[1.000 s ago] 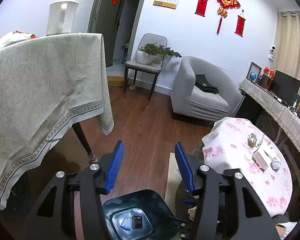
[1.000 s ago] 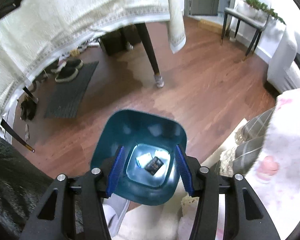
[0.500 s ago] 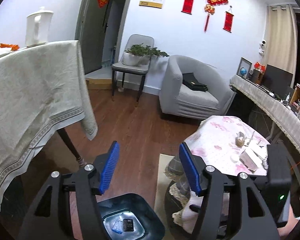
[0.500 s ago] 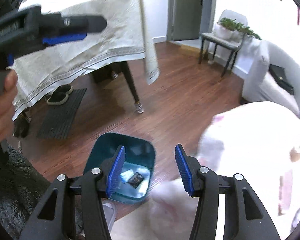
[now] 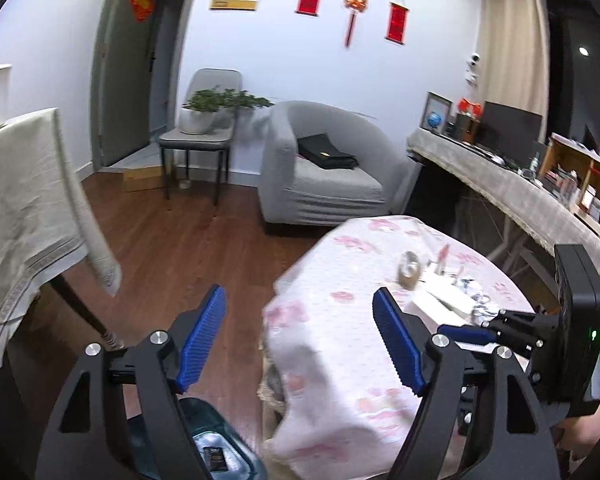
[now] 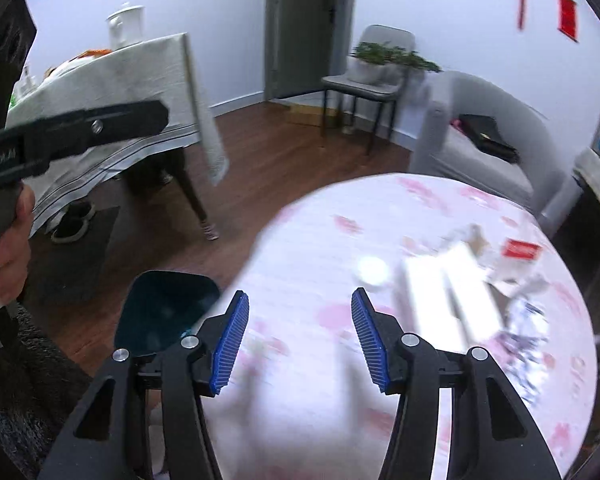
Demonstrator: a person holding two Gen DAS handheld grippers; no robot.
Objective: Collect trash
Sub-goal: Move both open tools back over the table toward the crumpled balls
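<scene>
A dark teal trash bin (image 6: 168, 308) stands on the floor left of a round table with a pink flowered cloth (image 6: 308, 240); it also shows at the bottom of the left wrist view (image 5: 220, 456), with a dark wrapper inside. On the table lie a white box (image 6: 448, 292), a red packet (image 6: 522, 249), crumpled foil wrappers (image 6: 528, 320) and a small white lid (image 6: 372, 270). My left gripper (image 5: 296, 340) is open and empty, above the table's left edge. My right gripper (image 6: 300, 340) is open and empty over the table's near side.
A dining table with a beige cloth (image 5: 24, 216) stands at the left, a white kettle (image 6: 126, 26) on it. A grey armchair (image 5: 320, 172) and a chair holding a potted plant (image 5: 204, 120) are behind. A long desk (image 5: 500, 184) runs along the right.
Both grippers have swung up and to the right, away from the bin and toward the round table. The right gripper, earlier directly over the bin, is now over the tablecloth. Both stayed open.
</scene>
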